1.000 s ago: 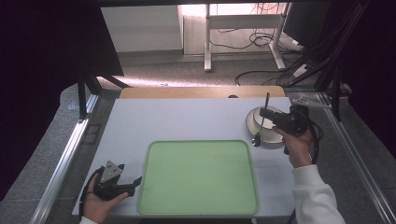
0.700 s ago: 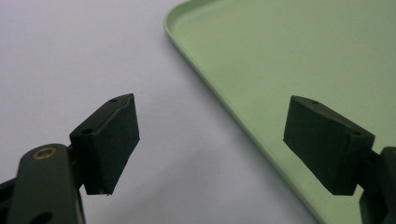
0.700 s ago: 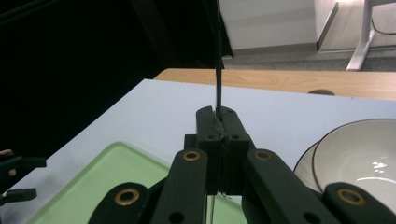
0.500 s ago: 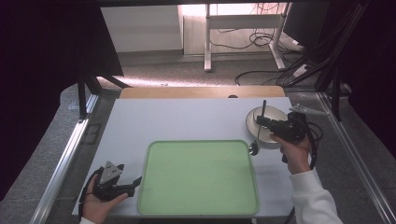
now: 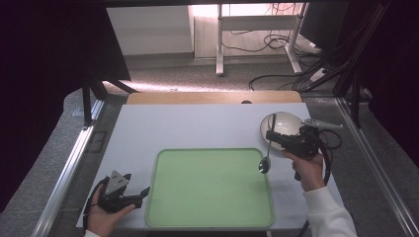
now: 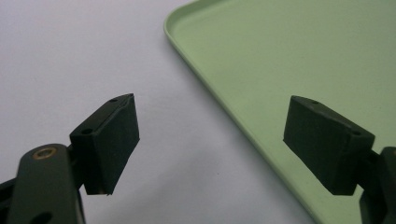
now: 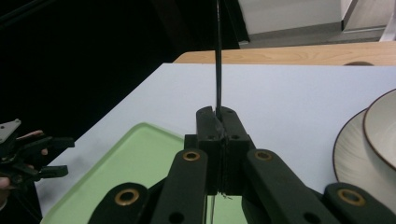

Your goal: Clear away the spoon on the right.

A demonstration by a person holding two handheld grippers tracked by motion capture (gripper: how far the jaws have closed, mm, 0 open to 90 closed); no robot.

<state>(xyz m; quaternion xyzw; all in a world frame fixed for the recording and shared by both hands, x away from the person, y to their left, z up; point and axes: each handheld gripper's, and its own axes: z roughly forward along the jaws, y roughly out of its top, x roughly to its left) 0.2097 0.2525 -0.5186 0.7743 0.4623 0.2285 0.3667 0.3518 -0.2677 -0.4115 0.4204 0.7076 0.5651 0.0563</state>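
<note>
Nearest the person, the left gripper (image 5: 143, 191) rests low on the table (image 5: 197, 128) at the tray's (image 5: 210, 217) left edge, jaws spread wide with nothing between them; in its own view one jaw sits over white tabletop and the other over the green rim.

Farther out on the right, the right gripper (image 5: 270, 134) is clamped tight on the thin black handle of a spoon (image 5: 265, 164). The spoon hangs with its bowl down, over the tray's right edge, while the handle tip points up past the jaws.

Beyond it, a white bowl (image 5: 282, 123) stands on a plate (image 7: 350, 158) near the table's far right side, just behind the gripper.

The grip is on a slim, smooth shaft, so the spoon could pivot or slip through the pads if the hand tilts or jerks. Swinging back could also knock the bowl, which stands close behind.
</note>
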